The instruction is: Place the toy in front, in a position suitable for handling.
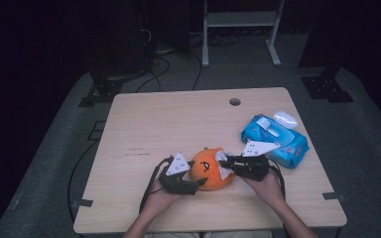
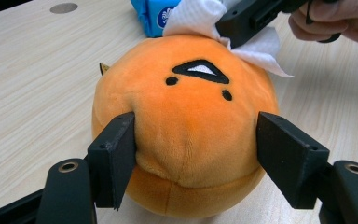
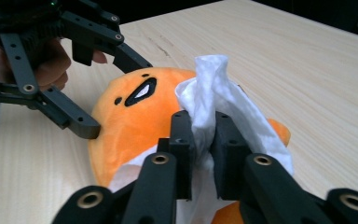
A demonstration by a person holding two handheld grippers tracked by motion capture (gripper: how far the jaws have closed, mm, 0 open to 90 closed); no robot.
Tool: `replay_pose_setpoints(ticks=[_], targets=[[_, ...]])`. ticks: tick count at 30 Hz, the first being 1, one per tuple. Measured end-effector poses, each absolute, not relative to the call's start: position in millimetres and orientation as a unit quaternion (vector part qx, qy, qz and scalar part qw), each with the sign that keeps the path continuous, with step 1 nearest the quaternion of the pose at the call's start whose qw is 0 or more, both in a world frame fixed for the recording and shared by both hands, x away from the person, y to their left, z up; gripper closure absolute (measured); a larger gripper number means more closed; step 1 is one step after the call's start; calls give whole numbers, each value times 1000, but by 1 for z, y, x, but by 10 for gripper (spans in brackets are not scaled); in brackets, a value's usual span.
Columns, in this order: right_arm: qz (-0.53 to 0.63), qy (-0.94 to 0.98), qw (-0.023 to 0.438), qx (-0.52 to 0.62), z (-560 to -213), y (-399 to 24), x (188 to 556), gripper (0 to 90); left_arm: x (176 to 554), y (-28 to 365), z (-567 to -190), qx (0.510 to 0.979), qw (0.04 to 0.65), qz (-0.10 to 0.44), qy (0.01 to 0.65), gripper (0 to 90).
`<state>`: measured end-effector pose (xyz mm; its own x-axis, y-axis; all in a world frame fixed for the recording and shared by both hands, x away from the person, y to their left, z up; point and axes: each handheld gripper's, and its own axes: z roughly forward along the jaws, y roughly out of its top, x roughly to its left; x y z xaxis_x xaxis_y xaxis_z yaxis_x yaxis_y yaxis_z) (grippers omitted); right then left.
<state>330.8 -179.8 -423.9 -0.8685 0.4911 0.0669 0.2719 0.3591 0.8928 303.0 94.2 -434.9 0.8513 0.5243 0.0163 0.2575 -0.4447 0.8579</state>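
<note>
Fingers [image 2: 114,158] of the left gripper [image 1: 182,182] sat apart but pressed into both flanks of the orange plush toy [image 1: 209,169], holding it from the near-left side; right gripper [image 1: 234,163] fingers [image 3: 182,140] were pinched together on a bunched white wipe [image 3: 216,93], no gap visible beyond the cloth. Toy rested on the wooden table [image 1: 178,124] near the front edge, between the two hands, face turned up and toward the left gripper. Key relation: wipe lay on the toy's top and right side, so the right gripper was directly over the work surface and was the nearer tool for any rubbing stroke; left one just braced. Toy was roughly round, slightly wider than tall, no real long axis, so stroke direction looked free, though I'd judge pushing toward the left gripper kept it pinned best. Count: one plush, one wipe in use, two grippers. Farther back right, one blue wet-wipe pack [image 1: 276,140], with a small white oval object [image 1: 285,119] just behind it, can't tell what. One cable hole [image 1: 234,101] at the far edge.
</note>
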Motion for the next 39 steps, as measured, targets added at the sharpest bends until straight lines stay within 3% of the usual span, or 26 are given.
replay_pose_setpoints(ticks=[9, 16, 25, 32, 35, 39], targets=[[522, 829, 79, 183, -415, -167, 310, 814, 304, 96, -436, 836, 474, 139, 240, 312], [511, 817, 112, 243, -420, -194, 328, 815, 304, 96, -436, 835, 476, 140, 240, 314], [511, 840, 88, 163, -411, -164, 303, 817, 304, 96, -437, 834, 475, 141, 242, 316], [507, 849, 45, 144, -405, -171, 307, 814, 304, 97, -437, 834, 475, 140, 242, 315], [492, 850, 70, 174, -408, -176, 315, 783, 304, 96, -437, 834, 475, 140, 243, 315], [496, 839, 118, 192, -407, -177, 321, 653, 304, 95, -437, 834, 476, 140, 242, 316]])
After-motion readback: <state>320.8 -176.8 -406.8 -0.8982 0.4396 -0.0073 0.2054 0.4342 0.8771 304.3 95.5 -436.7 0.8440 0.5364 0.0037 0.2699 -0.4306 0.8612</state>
